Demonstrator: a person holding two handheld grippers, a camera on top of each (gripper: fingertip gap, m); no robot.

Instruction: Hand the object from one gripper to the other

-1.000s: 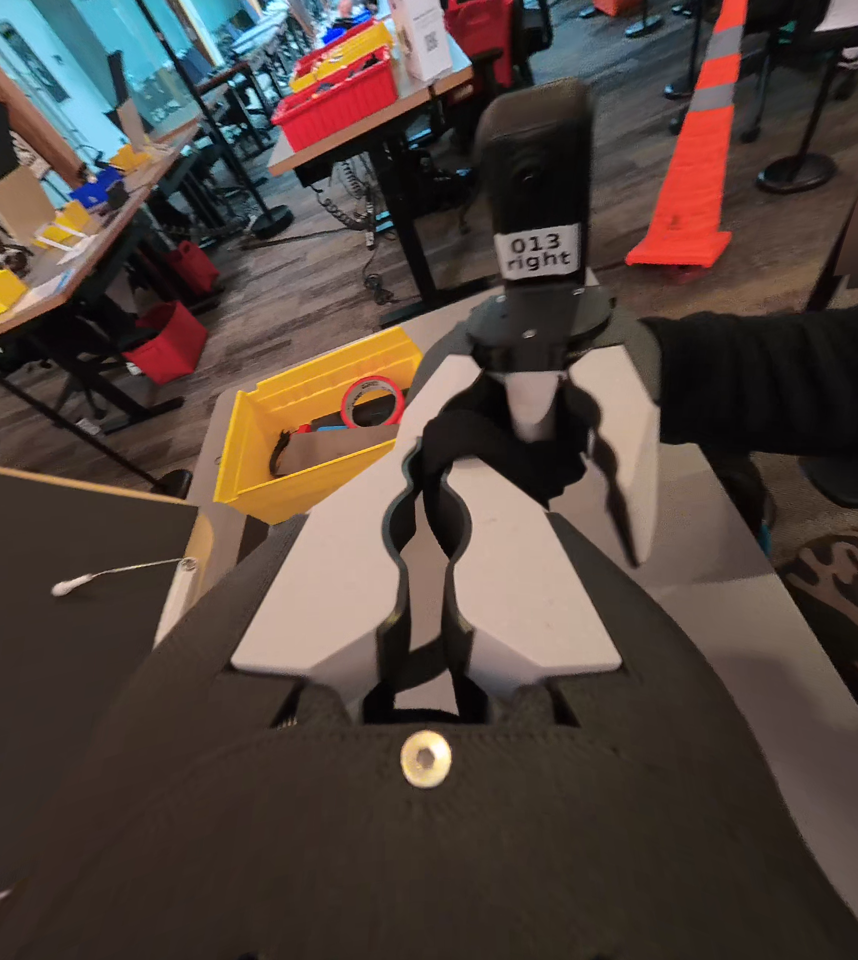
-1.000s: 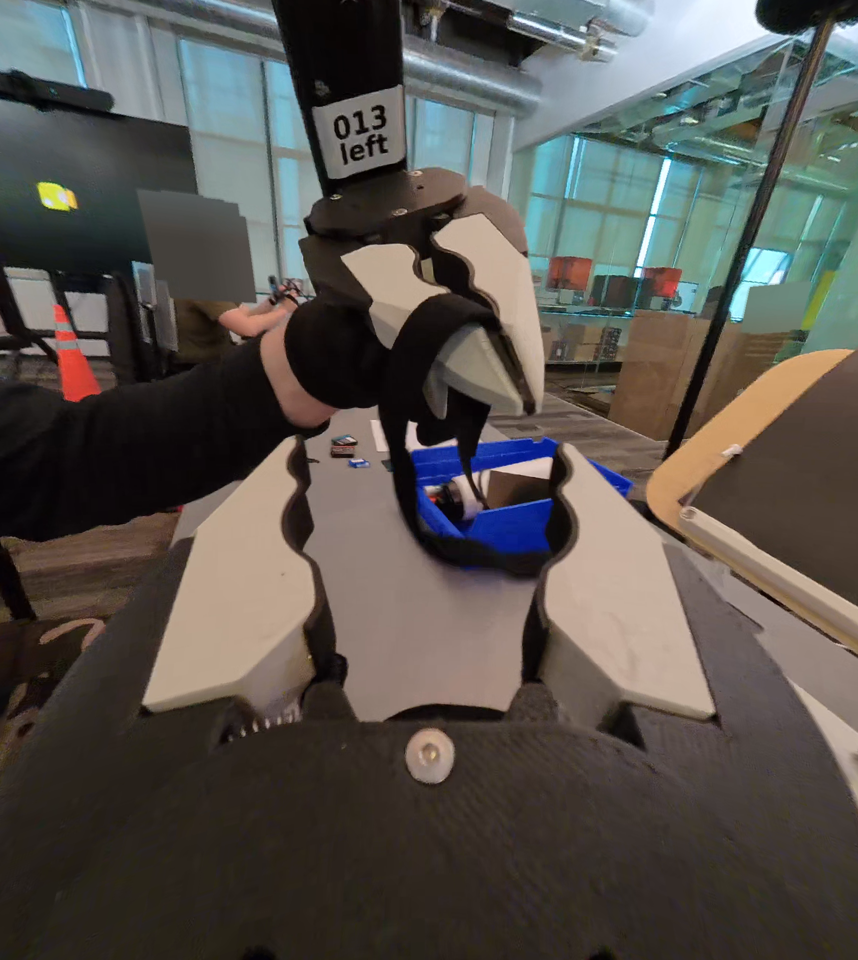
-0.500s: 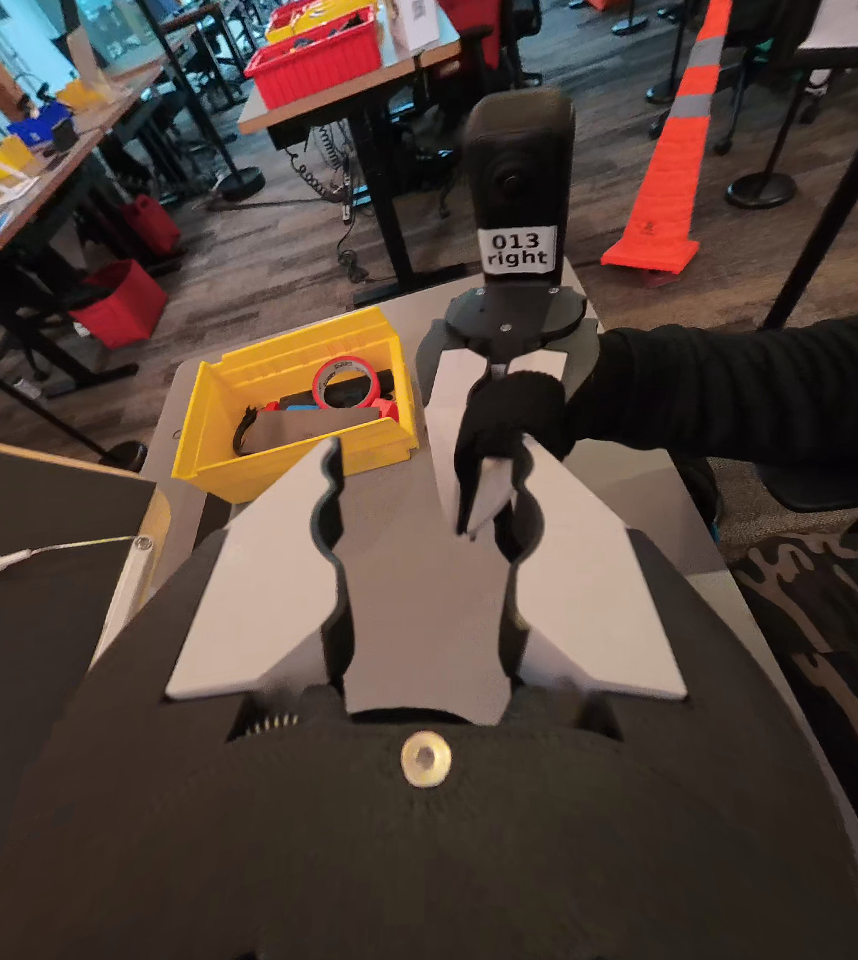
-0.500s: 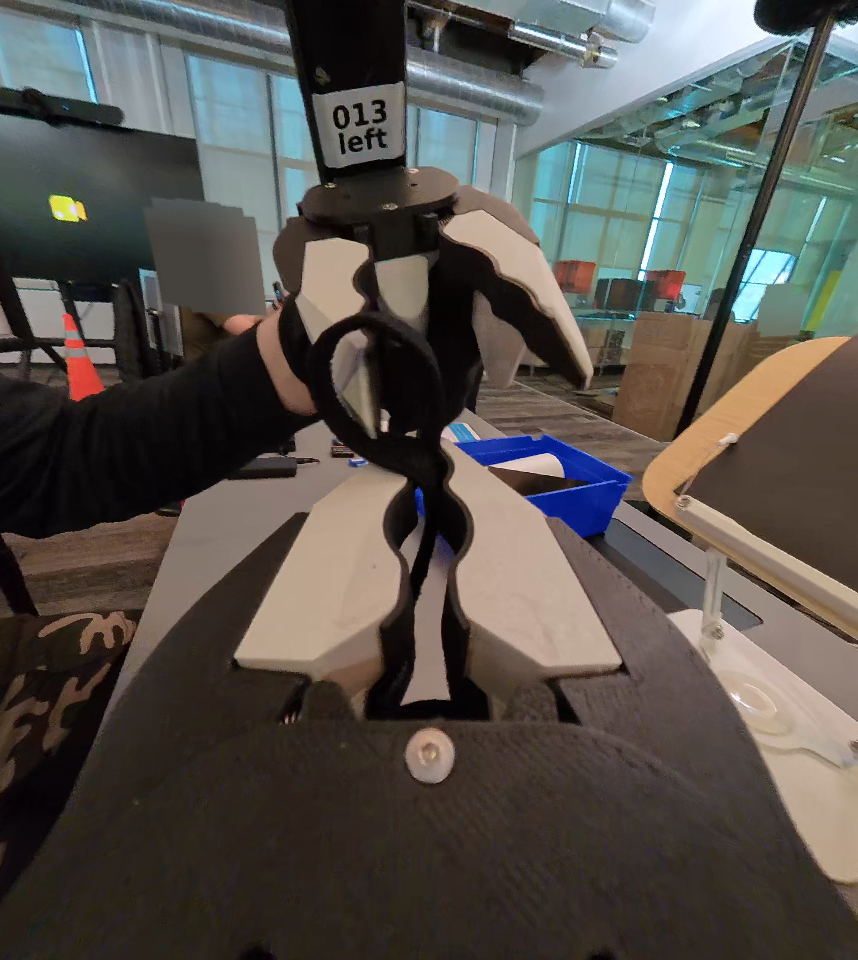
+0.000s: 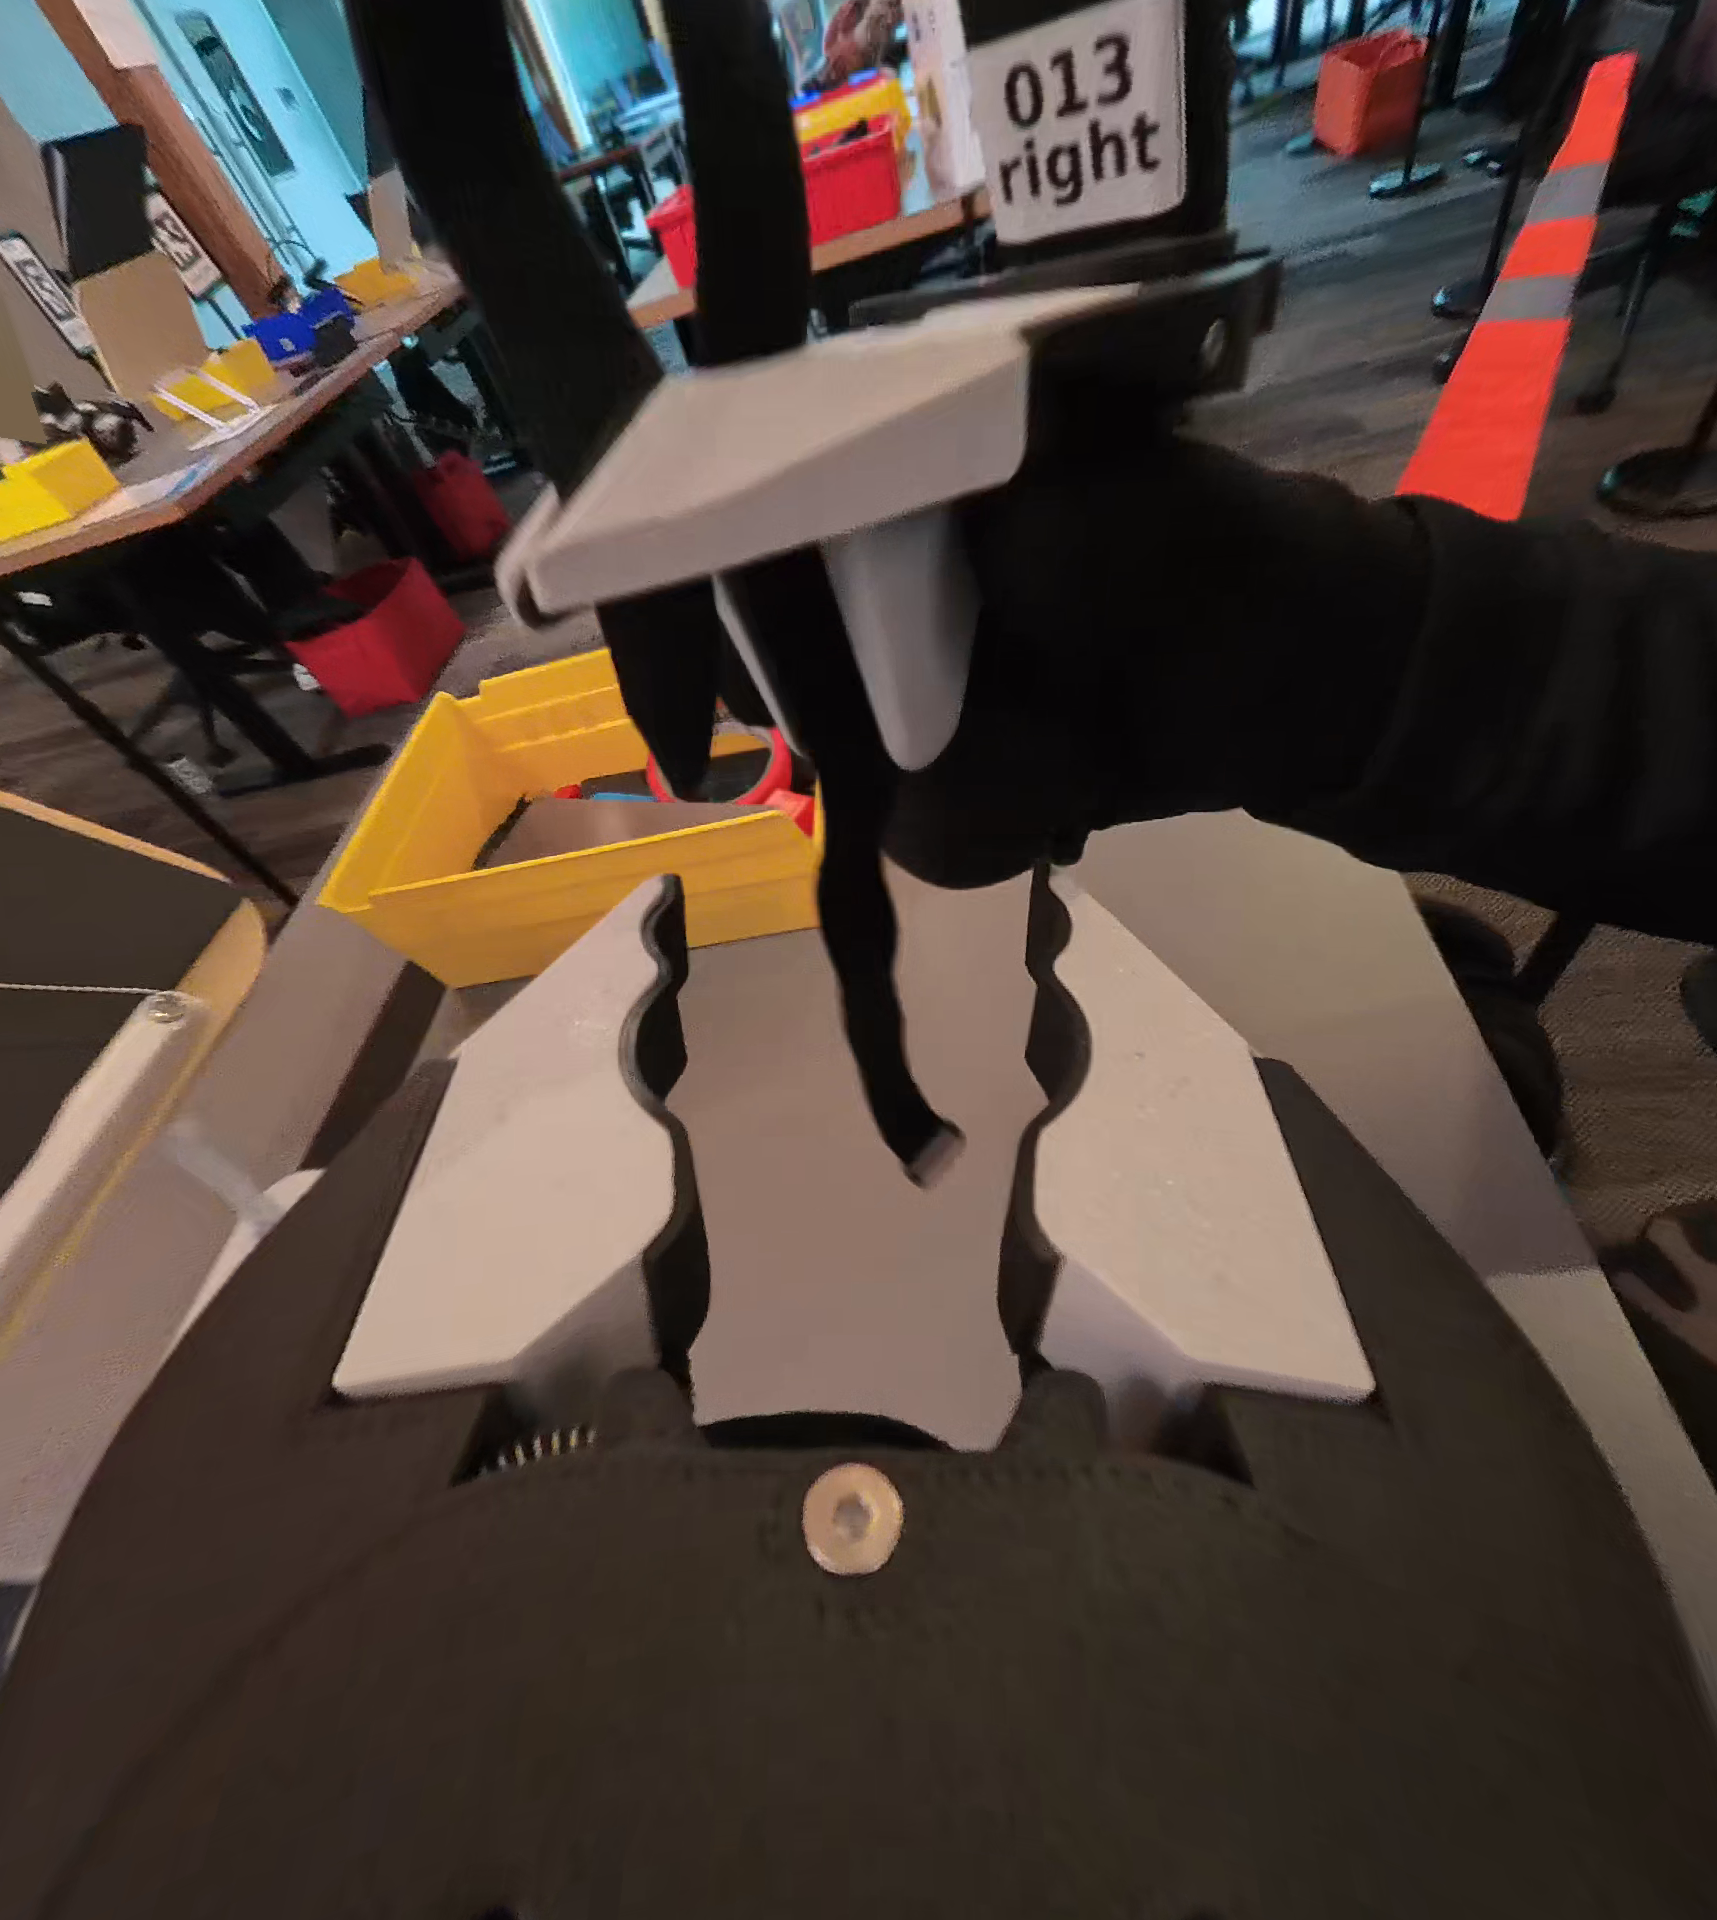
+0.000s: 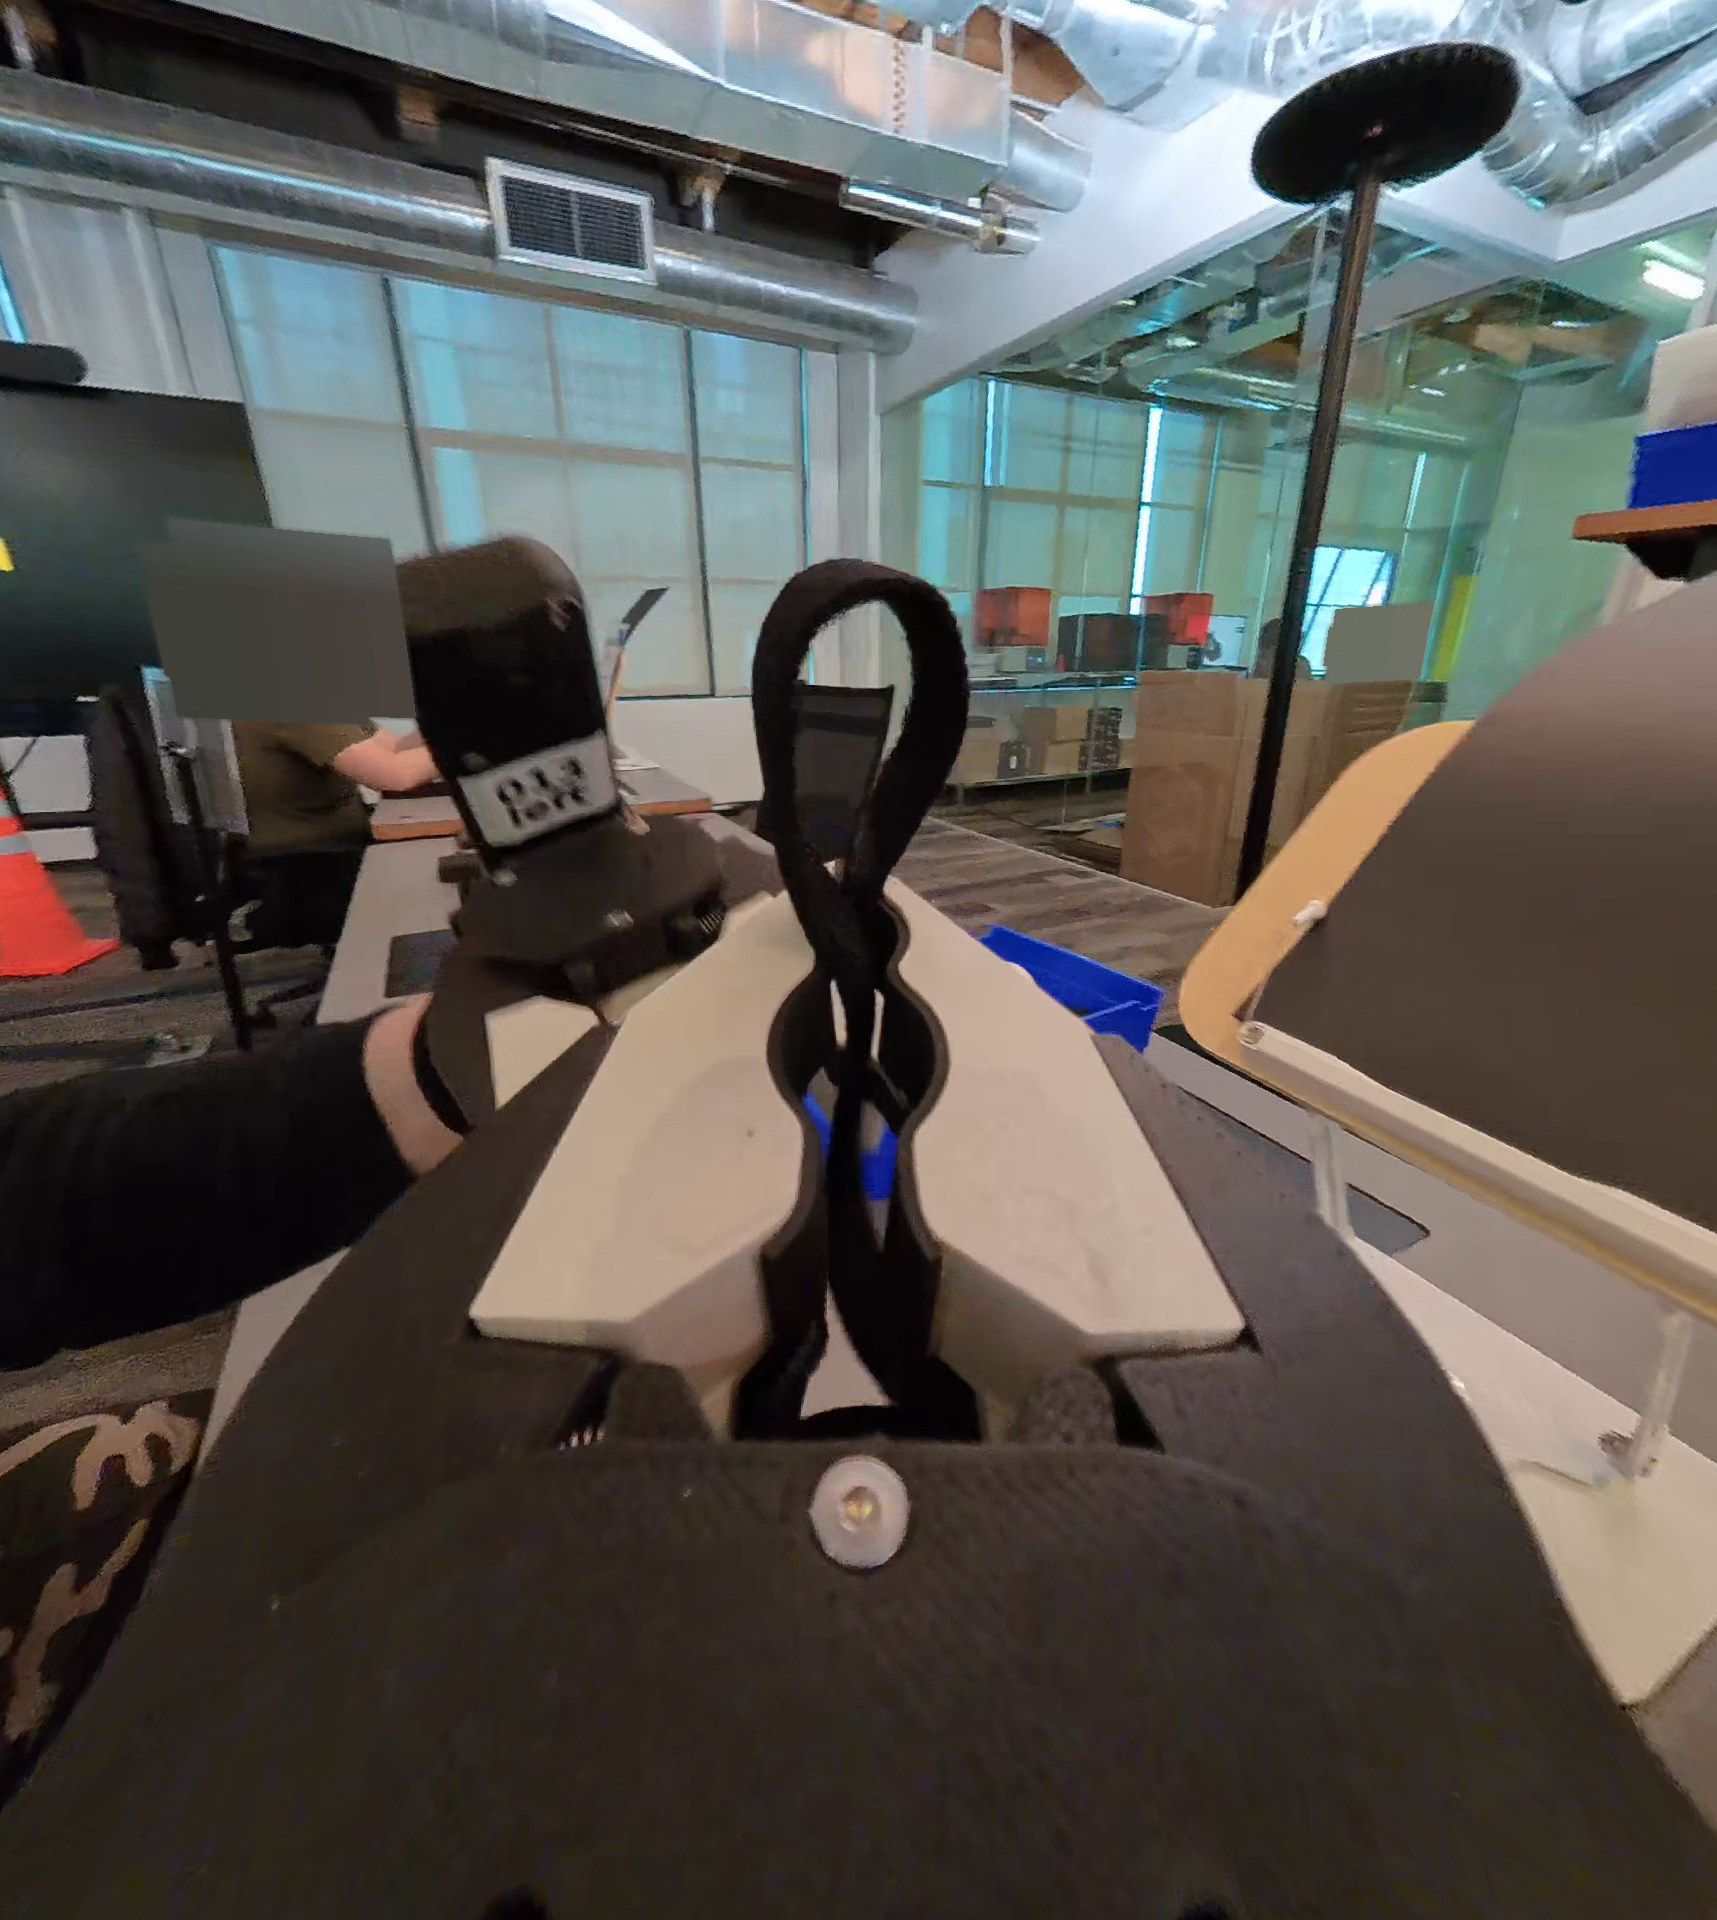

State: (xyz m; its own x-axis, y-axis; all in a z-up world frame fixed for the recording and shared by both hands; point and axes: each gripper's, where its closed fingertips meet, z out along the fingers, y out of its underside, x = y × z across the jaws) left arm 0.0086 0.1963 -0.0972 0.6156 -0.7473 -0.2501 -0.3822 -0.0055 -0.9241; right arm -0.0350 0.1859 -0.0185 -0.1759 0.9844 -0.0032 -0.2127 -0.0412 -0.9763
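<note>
Raised toward twelve o'clock since the earlier frame, right gripper (image 6: 859,935) clamps the black strap (image 6: 859,727); left gripper (image 5: 849,935) gapes wide, empty: handover apparently complete.

A: Left wrist view: the black strap (image 5: 859,935) runs off the top edge, so its loop is cut off; the right gripper (image 5: 729,561) is motion-blurred.

B: Yellow bin (image 5: 563,831)?

A: Contents half hidden by the strap and the bin's front wall; a red ring shows, probably tape.

B: Right wrist view?

A: Strap's lower end hidden inside the gripper body. Left gripper (image 6: 625,997) blurred, its fingertips behind the right gripper's finger. Blue bin (image 6: 1082,987) mostly hidden.
</note>
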